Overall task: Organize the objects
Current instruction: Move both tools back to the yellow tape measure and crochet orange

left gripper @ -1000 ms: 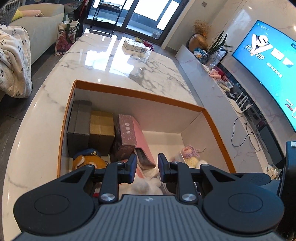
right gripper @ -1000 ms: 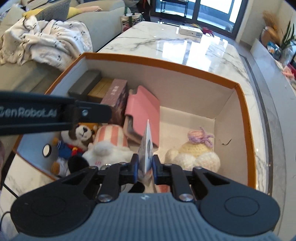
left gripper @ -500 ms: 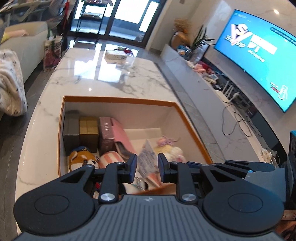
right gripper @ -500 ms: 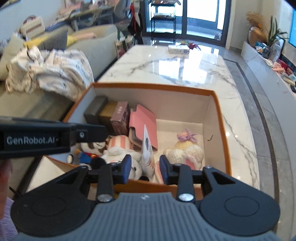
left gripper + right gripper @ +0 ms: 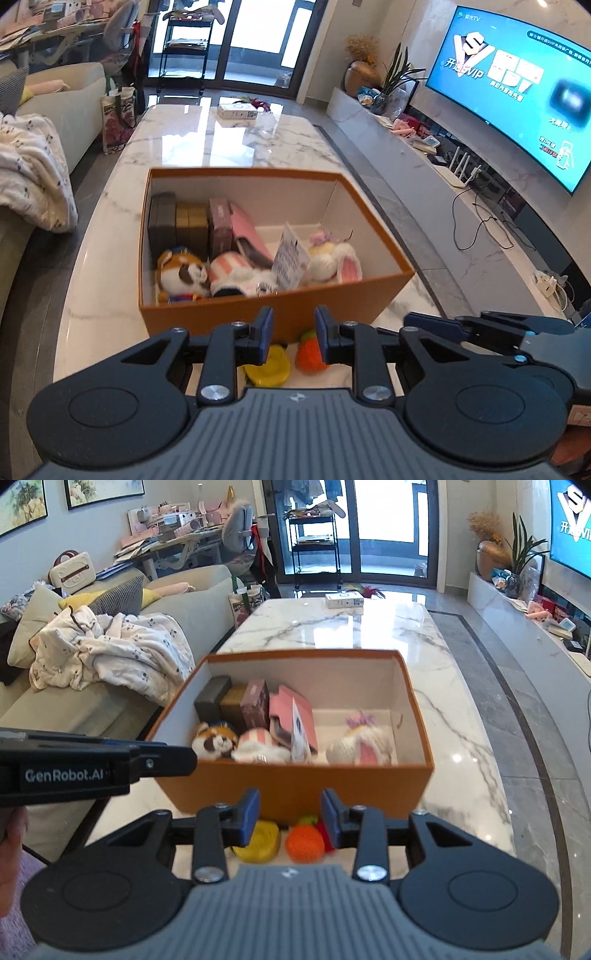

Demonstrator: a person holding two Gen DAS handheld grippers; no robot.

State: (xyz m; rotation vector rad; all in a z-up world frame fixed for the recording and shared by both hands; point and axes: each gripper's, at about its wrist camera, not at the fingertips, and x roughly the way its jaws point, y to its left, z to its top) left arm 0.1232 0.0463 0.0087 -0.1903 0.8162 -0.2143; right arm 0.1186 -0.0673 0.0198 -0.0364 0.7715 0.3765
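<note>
An orange box [image 5: 295, 314] [image 5: 295, 782] stands on the marble table. Inside it are upright small boxes [image 5: 192, 225], a pink pouch [image 5: 291, 709], a printed card [image 5: 290, 258] [image 5: 300, 734] standing on edge, a fox plush [image 5: 181, 273] [image 5: 216, 740], a striped plush [image 5: 258, 744] and a crocheted bunny [image 5: 332, 262] [image 5: 362, 744]. In front of the box lie a yellow piece [image 5: 269, 365] [image 5: 258, 842] and an orange crocheted piece [image 5: 310, 354] [image 5: 304, 843]. My left gripper [image 5: 291, 334] and my right gripper [image 5: 290, 812] are open and empty, above these two pieces, short of the box.
A white flat box [image 5: 236, 110] [image 5: 343, 600] lies at the table's far end. A sofa with a blanket [image 5: 110, 650] is to the left. A TV [image 5: 517, 85] and a low cabinet are to the right.
My right gripper let go of the card, which now stands in the box. Both grippers pulled back and up, out of the box to its near side.
</note>
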